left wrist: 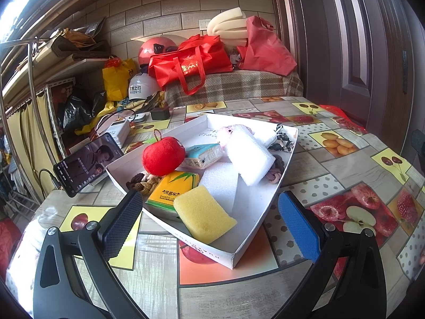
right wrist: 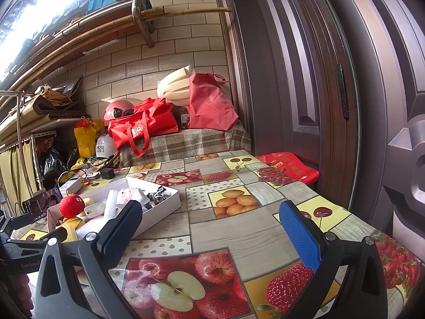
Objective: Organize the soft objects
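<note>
Both jaws are spread empty, the left gripper point(left wrist: 209, 219) aimed at the sponge point(left wrist: 204, 214) in the box point(left wrist: 249, 235), so picking seems pending.

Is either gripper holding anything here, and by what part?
Nothing is held. The left gripper and right gripper are both open, with nothing between their fingers; the yellow sponge lies in the white box.

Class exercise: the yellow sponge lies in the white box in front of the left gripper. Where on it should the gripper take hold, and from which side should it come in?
Grip the yellow sponge across its two long side faces, near the middle, coming down from above. It lies flat in the white box, near its closest corner, so the walls probably block a level approach. The left gripper is already open wider than the sponge.
</note>
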